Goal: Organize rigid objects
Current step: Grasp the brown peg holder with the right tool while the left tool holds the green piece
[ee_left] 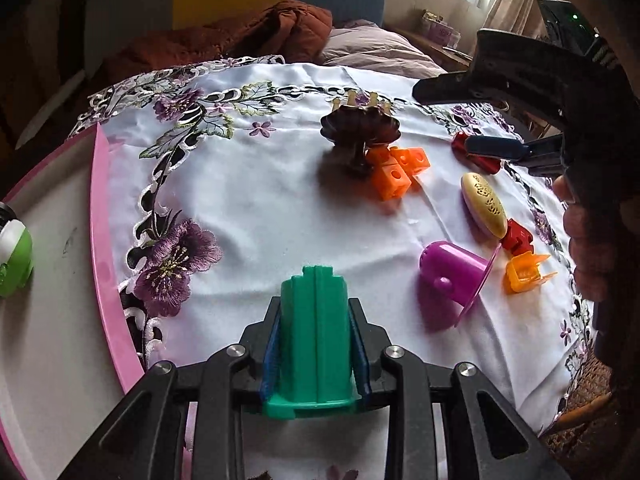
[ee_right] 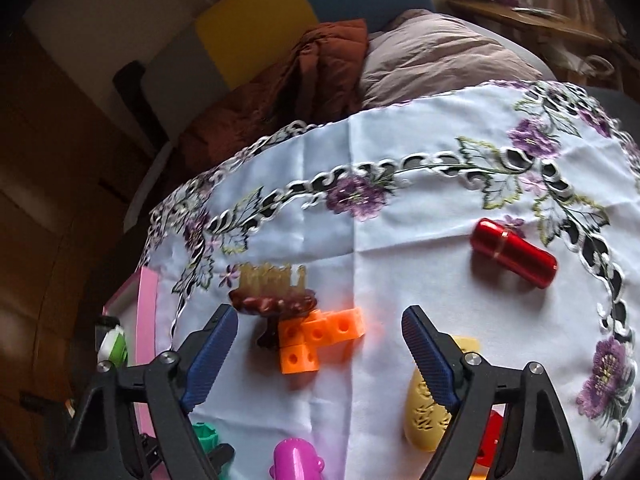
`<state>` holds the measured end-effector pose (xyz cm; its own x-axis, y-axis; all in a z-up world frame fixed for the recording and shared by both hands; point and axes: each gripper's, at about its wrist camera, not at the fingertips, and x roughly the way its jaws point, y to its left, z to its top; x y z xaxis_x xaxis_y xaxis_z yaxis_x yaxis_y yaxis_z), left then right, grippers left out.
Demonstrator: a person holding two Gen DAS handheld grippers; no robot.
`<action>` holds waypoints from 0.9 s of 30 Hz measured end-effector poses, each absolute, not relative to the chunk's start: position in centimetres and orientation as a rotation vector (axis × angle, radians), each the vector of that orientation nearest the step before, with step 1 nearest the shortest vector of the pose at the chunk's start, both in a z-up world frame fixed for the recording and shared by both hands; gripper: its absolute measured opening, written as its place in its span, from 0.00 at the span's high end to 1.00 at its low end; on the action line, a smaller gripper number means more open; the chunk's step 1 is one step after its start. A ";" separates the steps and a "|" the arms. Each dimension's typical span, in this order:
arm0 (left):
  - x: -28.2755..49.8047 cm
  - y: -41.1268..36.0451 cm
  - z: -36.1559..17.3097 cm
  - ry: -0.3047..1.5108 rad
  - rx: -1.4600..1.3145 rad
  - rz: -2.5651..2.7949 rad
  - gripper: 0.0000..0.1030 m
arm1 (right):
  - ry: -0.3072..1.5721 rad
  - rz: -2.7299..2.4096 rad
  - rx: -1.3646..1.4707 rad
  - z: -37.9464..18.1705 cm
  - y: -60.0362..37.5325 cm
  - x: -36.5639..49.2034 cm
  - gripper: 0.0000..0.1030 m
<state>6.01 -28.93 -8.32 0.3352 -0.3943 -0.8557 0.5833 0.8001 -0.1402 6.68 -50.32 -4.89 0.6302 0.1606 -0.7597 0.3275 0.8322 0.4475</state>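
Bedroom setting: round table under a white embroidered tablecloth (ee_left: 256,208) with purple flowers, a bed with rust and mauve bedding behind.

Left gripper (ee_left: 316,344), pads pressed together on a green ribbed plastic piece (ee_left: 314,320), held upright over the cloth just right of a pink-rimmed tray (ee_left: 105,240). One green-and-white object (ee_left: 14,256) already in the tray, far left of the jaws; sorting judged barely begun, the green piece apparently next to go in.

Right gripper (ee_right: 320,344), jaws spread with nothing pinched, poised above the orange linked cubes (ee_right: 316,338) that lie between the fingers in the right wrist view.

Left on the cloth: brown hair claw (ee_left: 360,128) touching the orange cubes, ahead of the left jaws; red cylindrical case (ee_right: 514,252), well ahead and right of the right jaws; gold oval case (ee_left: 484,210), red block (ee_left: 518,236) and orange clip (ee_left: 524,272) clustered together; magenta flanged cup (ee_left: 456,272) on its side, just right of the left jaws.

Obstruction: hair claw against the cubes, likely to be nudged by a closing finger; path from left gripper to tray unobstructed.
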 end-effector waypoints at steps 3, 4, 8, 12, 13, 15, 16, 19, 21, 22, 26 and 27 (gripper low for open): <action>6.0 -28.8 -8.4 1.041 0.193 -0.654 0.71 | 0.903 -0.079 0.540 -4.7 -49.2 7.0 0.17; 5.9 -28.8 -8.4 1.037 0.195 -0.655 0.71 | 0.907 -0.067 0.524 -4.6 -48.7 7.2 0.17; 5.9 -28.8 -8.4 1.032 0.189 -0.656 0.71 | 0.946 -0.012 0.466 -5.0 -47.1 8.9 0.17; 6.0 -28.4 -8.4 1.035 0.157 -0.665 0.71 | 1.002 -0.018 0.375 -6.0 -45.8 11.5 0.17; 6.1 -28.3 -8.4 1.039 0.146 -0.667 0.71 | 1.019 -0.025 0.355 -6.4 -45.6 12.5 0.17; 6.1 -28.2 -8.4 1.041 0.137 -0.669 0.71 | 1.047 -0.032 0.332 -6.9 -45.3 13.8 0.17; 6.1 -28.2 -8.5 1.043 0.129 -0.671 0.71 | 1.060 -0.029 0.326 -7.3 -45.2 14.4 0.17; 6.3 -27.9 -8.5 1.048 0.095 -0.677 0.70 | 1.106 -0.015 0.317 -8.2 -44.9 15.8 0.25; 6.3 -27.8 -8.5 1.048 0.090 -0.680 0.70 | 1.105 0.015 0.318 -8.3 -44.6 16.1 0.37; 6.4 -27.8 -8.5 1.049 0.086 -0.681 0.70 | 1.117 0.035 0.316 -8.4 -44.4 16.1 0.37; 6.2 -27.9 -8.4 1.039 0.090 -0.678 0.71 | 1.144 0.033 0.243 -8.5 -43.4 15.6 0.54; 6.2 -27.9 -8.4 1.038 0.094 -0.679 0.71 | 1.142 0.036 0.252 -8.4 -43.5 15.4 0.54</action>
<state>6.18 -27.91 -8.36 0.3251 -0.4740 -0.8183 0.5597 0.7939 -0.2375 15.35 -43.46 -8.37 0.4186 0.1569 -0.8945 0.0998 0.9710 0.2171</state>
